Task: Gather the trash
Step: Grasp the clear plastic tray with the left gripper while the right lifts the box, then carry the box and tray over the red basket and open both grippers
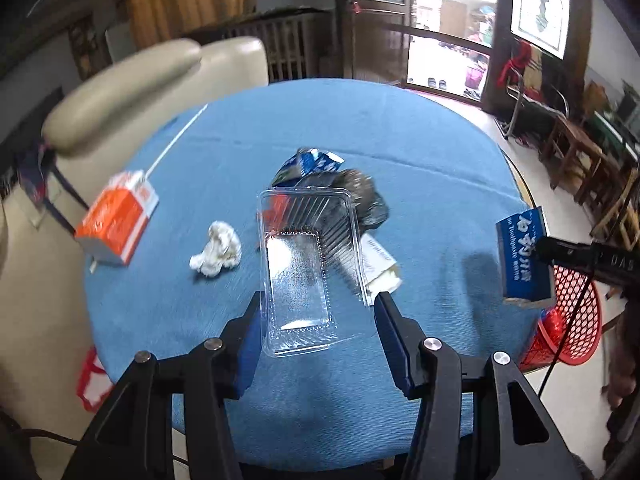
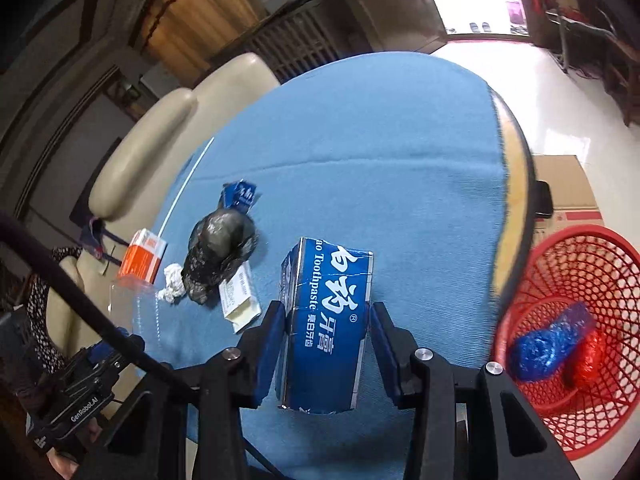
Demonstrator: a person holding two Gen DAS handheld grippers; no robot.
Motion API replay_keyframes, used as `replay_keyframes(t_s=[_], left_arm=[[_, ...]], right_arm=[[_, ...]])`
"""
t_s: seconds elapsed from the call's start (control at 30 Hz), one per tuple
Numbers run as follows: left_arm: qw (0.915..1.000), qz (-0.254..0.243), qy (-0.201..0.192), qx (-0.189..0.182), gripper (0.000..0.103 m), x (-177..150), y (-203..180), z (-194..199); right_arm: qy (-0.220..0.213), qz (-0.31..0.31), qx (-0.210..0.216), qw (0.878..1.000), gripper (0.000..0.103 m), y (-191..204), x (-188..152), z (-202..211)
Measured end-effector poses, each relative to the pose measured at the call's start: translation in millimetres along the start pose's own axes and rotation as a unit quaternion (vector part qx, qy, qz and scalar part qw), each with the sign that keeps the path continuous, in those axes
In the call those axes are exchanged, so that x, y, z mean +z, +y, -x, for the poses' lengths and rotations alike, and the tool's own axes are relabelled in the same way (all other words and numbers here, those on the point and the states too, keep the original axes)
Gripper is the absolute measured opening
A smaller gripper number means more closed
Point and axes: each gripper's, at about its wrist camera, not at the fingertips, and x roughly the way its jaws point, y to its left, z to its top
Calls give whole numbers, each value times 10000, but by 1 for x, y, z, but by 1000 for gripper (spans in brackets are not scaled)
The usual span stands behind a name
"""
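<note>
My left gripper (image 1: 316,308) is shut on a clear plastic tray (image 1: 304,264), held above the blue round table (image 1: 420,152). My right gripper (image 2: 328,316) is shut on a blue toothpaste box (image 2: 328,320), lifted over the table's right part; the box also shows in the left wrist view (image 1: 524,256). On the table lie an orange carton (image 1: 118,220), a crumpled white tissue (image 1: 218,250), a black plastic bag (image 1: 360,196), a blue wrapper (image 1: 316,162) and a white packet (image 1: 378,266). The red mesh basket (image 2: 580,320) stands on the floor to the right.
The basket holds blue and red wrappers (image 2: 552,344). A beige sofa (image 1: 132,80) is behind the table on the left. A cardboard box (image 2: 568,188) sits on the floor beyond the basket. Wooden chairs (image 1: 580,156) stand at the far right.
</note>
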Motion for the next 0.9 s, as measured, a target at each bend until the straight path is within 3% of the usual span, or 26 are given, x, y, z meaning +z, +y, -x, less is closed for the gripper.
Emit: replay_keyframes(t_s=[0.23,0.4,0.9], left_arm=[[9982,-495,-261,231,56,5,-34,18],[9970,-690,-311,169,56,8,-52,22],[9933,-1126,-246,114,56,8,-91,23]], right_arm=[[-350,-172,-31,9992,46,-29,-4,34],[-543,-234,-54,9982,46,-45,-11,52],[-801,67,-867,9930,46,-54,-15,76]])
